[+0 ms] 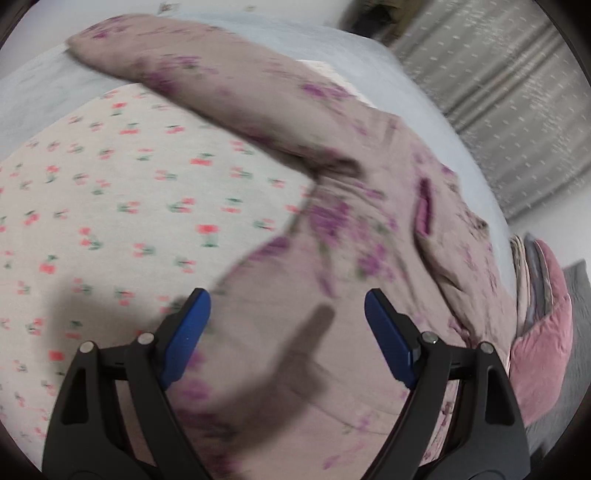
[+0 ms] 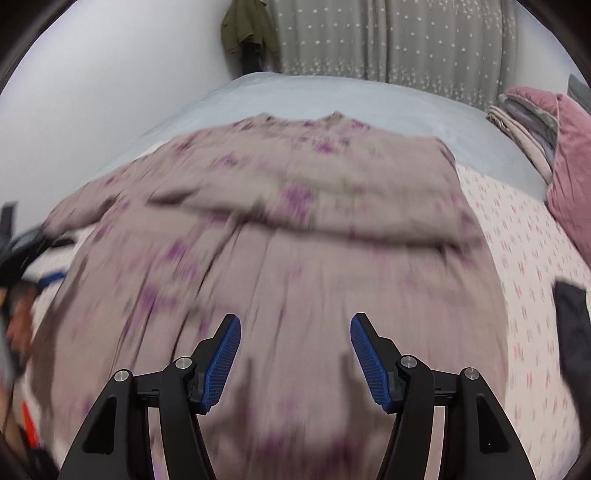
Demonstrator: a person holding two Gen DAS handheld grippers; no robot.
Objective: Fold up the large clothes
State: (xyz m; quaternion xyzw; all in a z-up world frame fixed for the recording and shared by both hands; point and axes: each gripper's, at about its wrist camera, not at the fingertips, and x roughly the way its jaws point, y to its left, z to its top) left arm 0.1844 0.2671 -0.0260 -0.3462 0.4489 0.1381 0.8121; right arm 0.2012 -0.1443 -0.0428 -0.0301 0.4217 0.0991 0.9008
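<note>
A large dusty-pink garment with purple flowers [image 1: 332, 229] lies spread on the bed, one long sleeve stretched out toward the upper left of the left wrist view. My left gripper [image 1: 287, 314] hovers above its lower part, open, with nothing between the blue pads. In the right wrist view the same garment [image 2: 280, 229] fills the middle, a sleeve folded across its chest. My right gripper [image 2: 295, 341] hangs over the skirt part, open, with only cloth far below it. Both views are motion-blurred.
The garment rests on a white sheet with small red flowers [image 1: 110, 192] over a pale blue bedspread [image 2: 332, 96]. A stack of folded pink bedding [image 2: 554, 147] sits at the right. Grey star curtains [image 2: 406, 37] and a hanging olive jacket [image 2: 247, 33] stand behind. A dark object [image 2: 572, 325] lies at the right edge.
</note>
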